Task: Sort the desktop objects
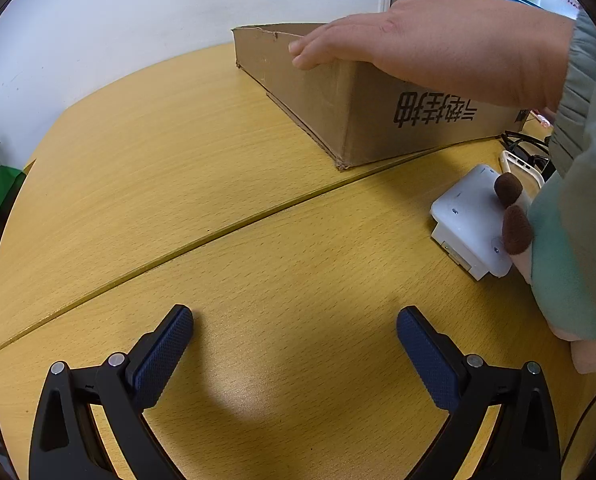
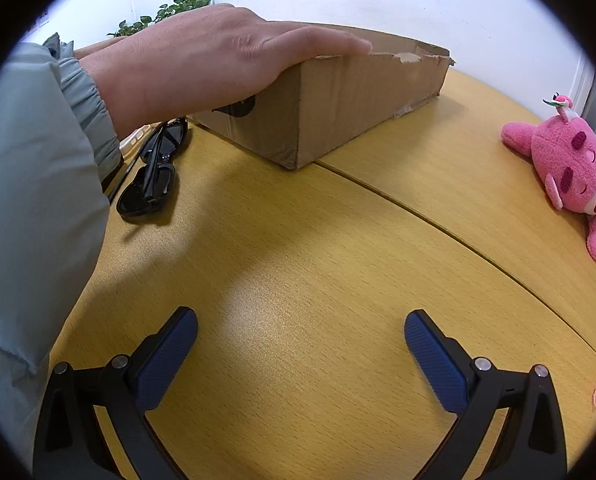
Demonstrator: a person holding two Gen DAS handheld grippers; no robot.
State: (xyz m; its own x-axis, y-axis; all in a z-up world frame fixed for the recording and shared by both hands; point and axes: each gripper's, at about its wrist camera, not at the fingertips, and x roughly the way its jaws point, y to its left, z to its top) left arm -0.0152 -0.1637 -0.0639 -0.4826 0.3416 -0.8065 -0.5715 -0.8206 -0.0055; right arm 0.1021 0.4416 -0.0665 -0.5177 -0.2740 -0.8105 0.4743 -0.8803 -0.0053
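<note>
A brown cardboard box stands at the back of the wooden desk; it also shows in the right wrist view. A bare hand rests on its rim, seen too in the right wrist view. My left gripper is open and empty above bare desk. My right gripper is open and empty too. Black sunglasses lie left of the box. A pink plush toy lies at the right. A white device sits beside a plush with brown ears.
A seam runs across the yellow desk. A white wall stands behind. A potted plant is behind the hand. A black cable and a white case lie by the box. A grey-green sleeve fills the left side.
</note>
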